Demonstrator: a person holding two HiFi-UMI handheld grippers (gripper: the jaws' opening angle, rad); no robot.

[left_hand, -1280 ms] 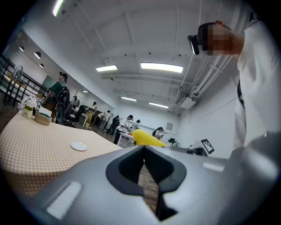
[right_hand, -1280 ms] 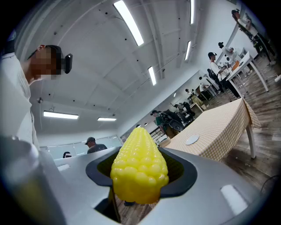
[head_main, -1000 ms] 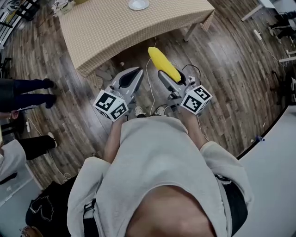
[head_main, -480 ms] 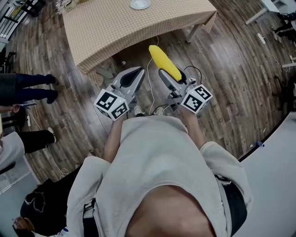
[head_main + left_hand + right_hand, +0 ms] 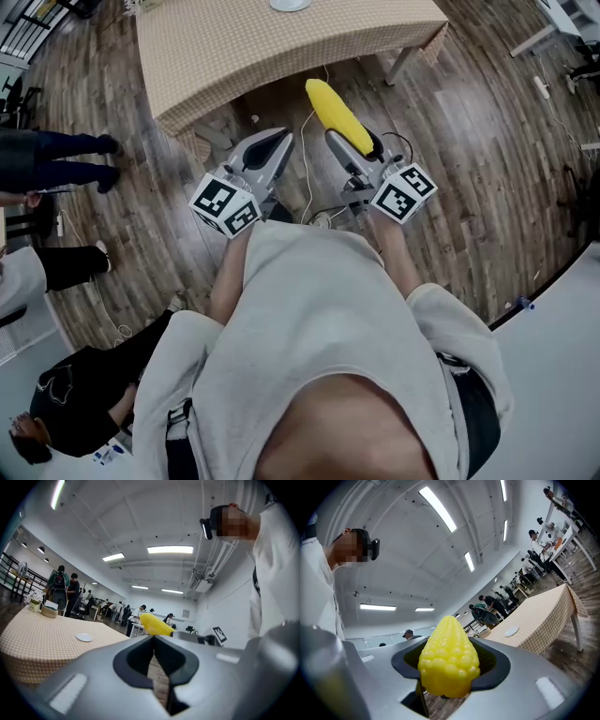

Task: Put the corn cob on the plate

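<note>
Wood-plank floor lies beneath us, the checked bench (image 5: 234,47) just ahead. Our corn cob (image 5: 339,116) hangs over that floor, clamped at its near end by the right gripper (image 5: 345,142), fingers spread wide around it. Left of it, the left gripper (image 5: 270,142) has its fingers together on nothing. We judge this the carry; next we must reach the plate (image 5: 290,4) at the bench's far edge and lower the cob.

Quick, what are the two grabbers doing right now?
Left gripper: closed, holding nothing.
Right gripper: closed on the corn cob.
</note>
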